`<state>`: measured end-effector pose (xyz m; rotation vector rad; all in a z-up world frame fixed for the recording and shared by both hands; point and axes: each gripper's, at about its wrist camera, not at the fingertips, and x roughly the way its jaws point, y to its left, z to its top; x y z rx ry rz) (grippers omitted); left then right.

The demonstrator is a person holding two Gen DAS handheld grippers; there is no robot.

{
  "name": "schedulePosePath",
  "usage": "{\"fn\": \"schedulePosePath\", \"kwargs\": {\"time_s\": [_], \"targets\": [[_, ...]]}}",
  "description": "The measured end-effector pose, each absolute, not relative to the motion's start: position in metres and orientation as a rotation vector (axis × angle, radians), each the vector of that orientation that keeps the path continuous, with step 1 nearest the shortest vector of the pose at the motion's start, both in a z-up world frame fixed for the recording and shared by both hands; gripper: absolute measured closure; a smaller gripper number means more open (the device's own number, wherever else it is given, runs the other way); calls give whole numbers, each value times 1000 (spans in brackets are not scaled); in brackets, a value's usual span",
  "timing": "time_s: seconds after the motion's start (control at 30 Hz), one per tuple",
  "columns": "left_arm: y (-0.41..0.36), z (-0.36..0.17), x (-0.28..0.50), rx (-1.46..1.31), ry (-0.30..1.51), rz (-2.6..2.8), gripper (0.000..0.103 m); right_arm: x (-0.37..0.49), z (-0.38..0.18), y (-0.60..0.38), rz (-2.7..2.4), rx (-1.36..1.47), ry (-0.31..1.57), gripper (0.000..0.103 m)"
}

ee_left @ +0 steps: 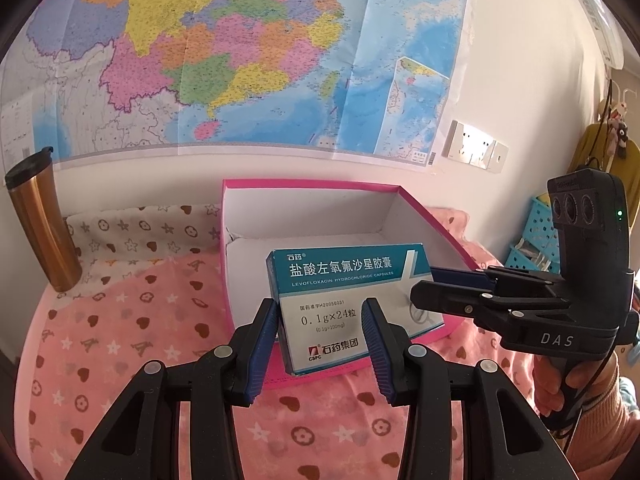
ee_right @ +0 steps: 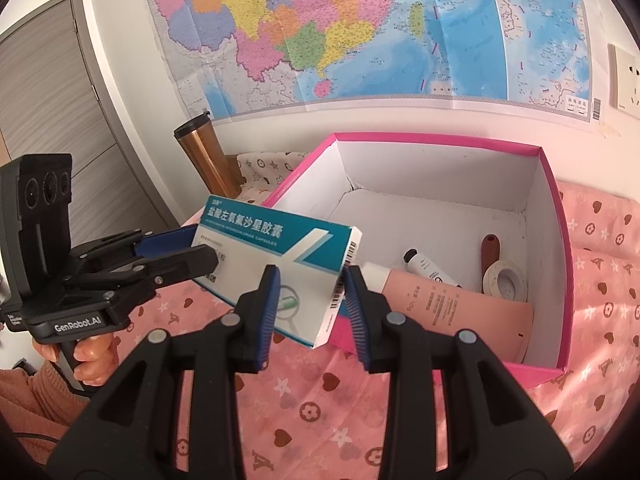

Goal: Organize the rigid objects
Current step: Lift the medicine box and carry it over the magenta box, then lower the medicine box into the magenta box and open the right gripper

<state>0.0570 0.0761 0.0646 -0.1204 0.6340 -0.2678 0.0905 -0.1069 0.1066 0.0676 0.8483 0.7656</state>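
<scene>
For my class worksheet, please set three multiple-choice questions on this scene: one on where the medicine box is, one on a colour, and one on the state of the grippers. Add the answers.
1. Where is the medicine box?
A. Held in the air at the rim of the carton
B. Lying flat on the carton's floor
C. Standing on the blanket beside the flask

2. What colour is the carton on the outside?
A. Blue
B. Pink
C. Green

3. How many grippers grip the medicine box?
A. One
B. None
C. Both

Answers:
1 A: the box touches neither the blanket nor the carton's floor.
2 B: the rim and outer walls are pink, and the inside is white.
3 C: the left gripper and the right gripper each clamp one end of the box.
</scene>
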Motion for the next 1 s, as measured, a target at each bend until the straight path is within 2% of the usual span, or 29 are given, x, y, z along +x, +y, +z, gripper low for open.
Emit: {"fn": "schedulePosePath", "kwargs": {"time_s": [1.0], "targets": [[78,60,73,-139,649,-257,60,101,104,-105,753,67,856,66]]}}
